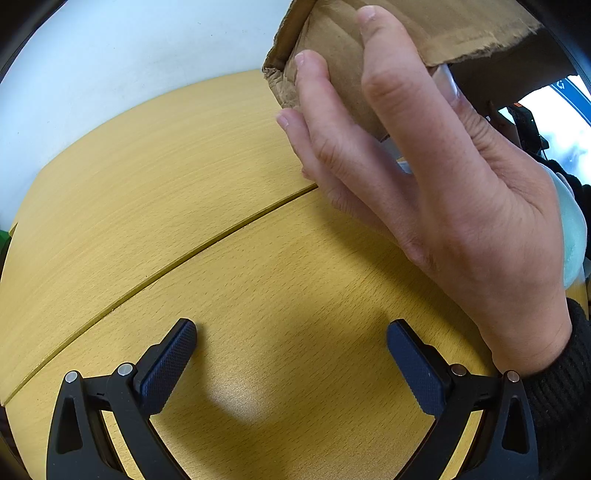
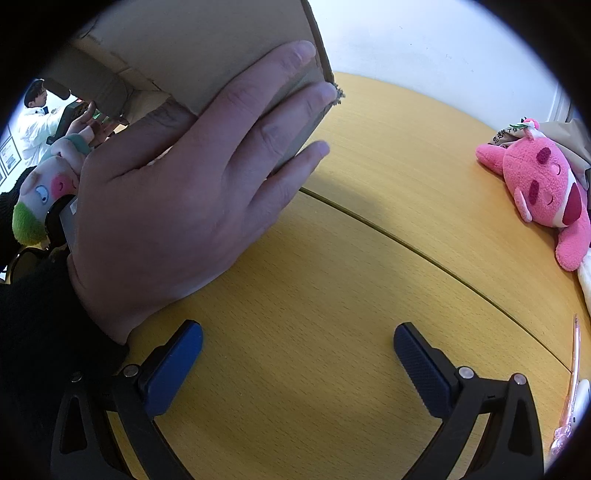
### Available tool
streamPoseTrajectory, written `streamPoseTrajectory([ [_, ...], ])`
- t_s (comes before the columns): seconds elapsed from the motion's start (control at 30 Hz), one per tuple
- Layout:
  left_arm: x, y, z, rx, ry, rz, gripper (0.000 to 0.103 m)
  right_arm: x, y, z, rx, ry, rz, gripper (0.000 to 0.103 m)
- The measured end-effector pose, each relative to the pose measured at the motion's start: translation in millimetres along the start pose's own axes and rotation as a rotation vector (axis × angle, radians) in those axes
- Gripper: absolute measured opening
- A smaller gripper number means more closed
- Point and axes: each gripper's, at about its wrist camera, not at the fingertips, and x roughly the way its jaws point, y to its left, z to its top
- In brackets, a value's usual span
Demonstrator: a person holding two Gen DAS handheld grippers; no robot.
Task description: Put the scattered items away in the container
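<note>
A brown cardboard box (image 1: 399, 33) is tilted above the yellow table (image 1: 221, 221), with a bare hand (image 1: 424, 177) pressed flat on its side. It also shows in the right wrist view (image 2: 207, 48), with another hand (image 2: 177, 192) on it. A plush toy with a green tuft (image 2: 40, 199) spills from its open side. A pink plush toy (image 2: 543, 188) lies on the table at the right. My left gripper (image 1: 291, 354) is open and empty over bare table. My right gripper (image 2: 297, 356) is open and empty too.
A pink pen (image 2: 570, 387) lies at the table's right edge, beside a white object (image 2: 581, 402). A seam (image 2: 424, 243) crosses the table top. A white wall (image 1: 110, 74) lies behind the table. A person in white (image 2: 33, 122) stands far left.
</note>
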Motion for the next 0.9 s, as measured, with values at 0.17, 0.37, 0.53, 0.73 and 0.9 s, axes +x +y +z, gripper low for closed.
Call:
streamPoseTrajectory([
  [0.17,-0.6,0.1,1.1,0.000,0.000,0.000,0.103,0.2,-0.2,-0.1,0.000,0.000,0.000,0.103],
  [0.37,-0.5,-2.9,-0.4,0.001,-0.001,0.001,0.103,0.3,-0.5,0.1,0.000,0.000,0.000,0.103],
  [0.53,-0.5,-3.4,-0.3,0.001,-0.001,0.001,0.103,0.2,-0.7,0.3,0.000,0.000,0.000,0.103],
  [0.73,-0.5,-3.9,-0.1,0.001,-0.001,0.001,0.103,0.3,-1.2,0.6,-0.001,0.000,0.001,0.103],
  [0.9,-2.5,-2.2,1.5,0.002,-0.001,0.001,0.103,0.6,-1.2,0.6,0.000,0.000,0.001,0.103],
])
